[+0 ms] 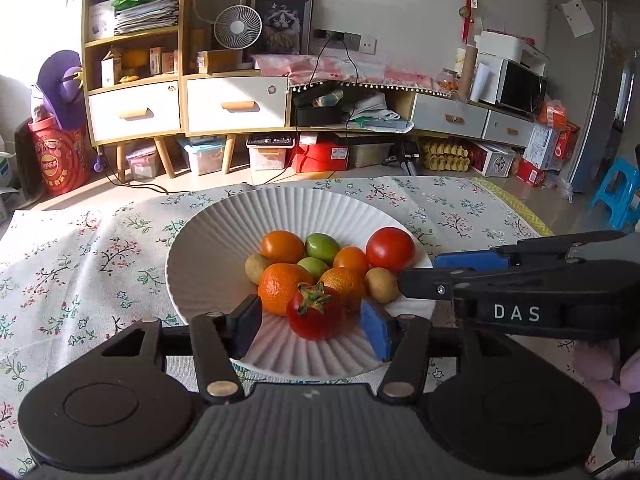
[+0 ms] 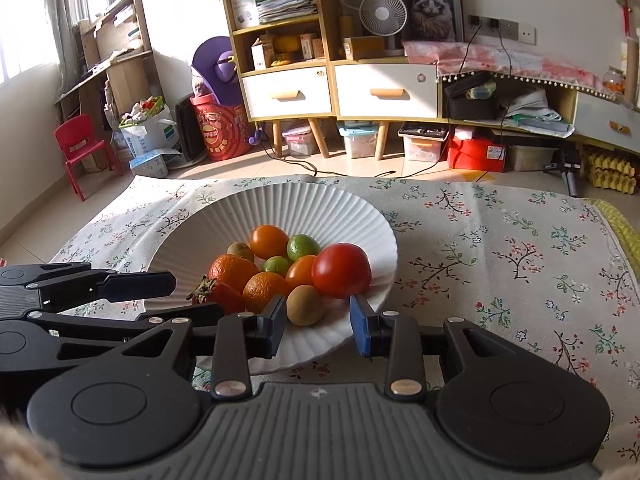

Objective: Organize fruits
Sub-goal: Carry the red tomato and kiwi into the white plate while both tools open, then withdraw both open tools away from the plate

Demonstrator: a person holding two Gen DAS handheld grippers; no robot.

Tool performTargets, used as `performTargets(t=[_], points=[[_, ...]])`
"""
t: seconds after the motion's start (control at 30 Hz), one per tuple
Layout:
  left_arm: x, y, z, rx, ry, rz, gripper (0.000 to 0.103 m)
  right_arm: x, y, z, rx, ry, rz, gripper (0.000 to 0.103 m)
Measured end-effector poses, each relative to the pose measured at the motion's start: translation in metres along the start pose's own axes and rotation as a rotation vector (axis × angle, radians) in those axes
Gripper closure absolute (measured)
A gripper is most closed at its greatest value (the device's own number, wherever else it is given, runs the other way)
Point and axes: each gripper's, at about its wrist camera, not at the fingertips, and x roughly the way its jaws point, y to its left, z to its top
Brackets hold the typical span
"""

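Left hand-held gripper (image 1: 312, 326): your jaws stand apart over the near rim of the plate, with the stemmed tomato (image 1: 316, 312) between the pads, not clamped.
Right hand-held gripper (image 2: 318, 326): your jaws are apart too; the kiwi (image 2: 305, 305) lies between and just ahead of the pads, untouched.
Plate (image 1: 208, 248): white, ribbed, on the flowered cloth (image 1: 80, 264) of the desk; it holds all the fruit.
Pile behind: oranges (image 1: 282, 286), a round tomato (image 1: 390, 249), and limes (image 1: 322, 248) farthest back.
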Motion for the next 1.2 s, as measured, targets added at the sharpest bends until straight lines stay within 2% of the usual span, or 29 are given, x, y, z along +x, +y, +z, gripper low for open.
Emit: performTargets(t=[0.13, 0.3, 0.4, 0.47, 0.7, 0.77, 1.0, 1.2], points=[[-0.002, 0.001, 0.000, -0.009, -0.002, 0.004, 0.040, -0.002, 0.001, 0.001, -0.007, -0.004, -0.005, 0.065], [-0.004, 0.007, 0.001, -0.027, -0.007, 0.019, 0.037, -0.004, 0.000, 0.004, -0.009, -0.020, -0.009, 0.055], [-0.008, 0.009, 0.003, -0.033, -0.011, 0.035, 0.031, -0.007, -0.001, 0.004, -0.009, -0.025, -0.017, 0.050], [-0.013, 0.012, 0.003, -0.037, -0.019, 0.045, 0.023, -0.010, -0.004, 0.004, 0.002, -0.029, -0.025, 0.046], [-0.030, 0.021, -0.005, -0.063, -0.004, 0.077, 0.015, -0.024, -0.013, -0.004, 0.062, -0.036, -0.061, 0.032], [-0.036, 0.021, -0.007, -0.072, 0.007, 0.098, 0.009, -0.029, -0.013, -0.006, 0.074, -0.033, -0.077, 0.030], [-0.058, 0.023, -0.017, -0.102, 0.027, 0.124, 0.003, -0.046, -0.004, -0.018, 0.073, -0.018, -0.103, 0.020], [-0.074, 0.026, -0.028, -0.142, 0.067, 0.161, 0.001, -0.056, 0.003, -0.028, 0.112, 0.015, -0.124, 0.017]])
